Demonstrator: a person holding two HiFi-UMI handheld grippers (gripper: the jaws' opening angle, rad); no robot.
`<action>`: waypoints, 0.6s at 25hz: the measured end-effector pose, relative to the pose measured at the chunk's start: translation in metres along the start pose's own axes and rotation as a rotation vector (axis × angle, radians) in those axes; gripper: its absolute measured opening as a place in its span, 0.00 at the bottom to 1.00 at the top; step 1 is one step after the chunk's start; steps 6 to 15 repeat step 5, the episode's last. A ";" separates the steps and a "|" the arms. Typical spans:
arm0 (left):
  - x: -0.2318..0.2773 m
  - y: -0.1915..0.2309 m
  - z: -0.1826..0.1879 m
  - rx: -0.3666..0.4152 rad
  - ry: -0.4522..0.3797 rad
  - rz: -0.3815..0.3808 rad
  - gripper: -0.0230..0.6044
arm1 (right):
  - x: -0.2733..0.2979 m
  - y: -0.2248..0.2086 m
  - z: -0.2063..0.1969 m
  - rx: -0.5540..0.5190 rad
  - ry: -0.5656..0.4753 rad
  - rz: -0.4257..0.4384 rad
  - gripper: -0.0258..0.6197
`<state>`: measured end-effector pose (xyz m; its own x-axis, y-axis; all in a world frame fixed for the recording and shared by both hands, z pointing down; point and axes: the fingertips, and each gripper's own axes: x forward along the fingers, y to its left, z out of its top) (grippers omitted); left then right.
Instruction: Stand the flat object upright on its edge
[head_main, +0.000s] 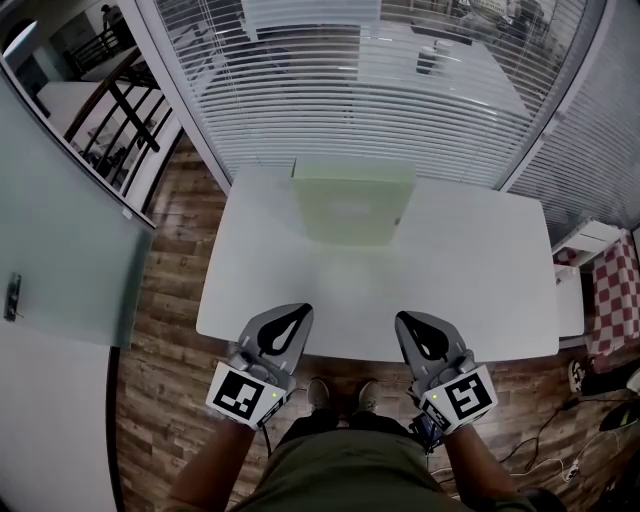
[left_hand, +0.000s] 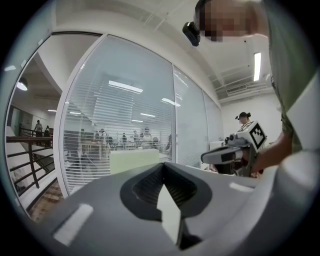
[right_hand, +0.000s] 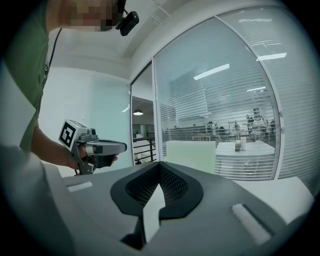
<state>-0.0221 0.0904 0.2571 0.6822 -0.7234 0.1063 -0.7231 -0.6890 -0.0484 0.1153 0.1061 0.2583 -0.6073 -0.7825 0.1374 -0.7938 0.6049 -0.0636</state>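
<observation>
Holds the left claw (head_main: 298, 316) fully shut, jaws pressed together with nothing between them. Holds the right claw (head_main: 407, 322) the same way: closed and empty. Poses both side by side with a gap between, just over the near edge of the white table (head_main: 480, 290), pointing almost level across it. Faces the task's thing, a pale green flat slab (head_main: 352, 212), well ahead of both claws and roughly midway between their lines, at the far side of the table before the slatted glass wall (head_main: 350, 90). Appears to stand on its edge already; cannot tell whether leaning on the glass or free. Suggests a rest stance: shut because nothing needs gripping, well apart from the slab so as not to knock it over.
</observation>
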 end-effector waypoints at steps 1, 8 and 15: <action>0.000 0.001 -0.001 0.000 0.000 -0.001 0.04 | 0.001 0.000 -0.001 0.001 0.001 -0.001 0.06; 0.000 0.004 -0.003 -0.005 0.005 -0.004 0.04 | 0.005 0.001 -0.001 0.002 0.003 -0.001 0.06; 0.000 0.004 -0.003 -0.005 0.005 -0.004 0.04 | 0.005 0.001 -0.001 0.002 0.003 -0.001 0.06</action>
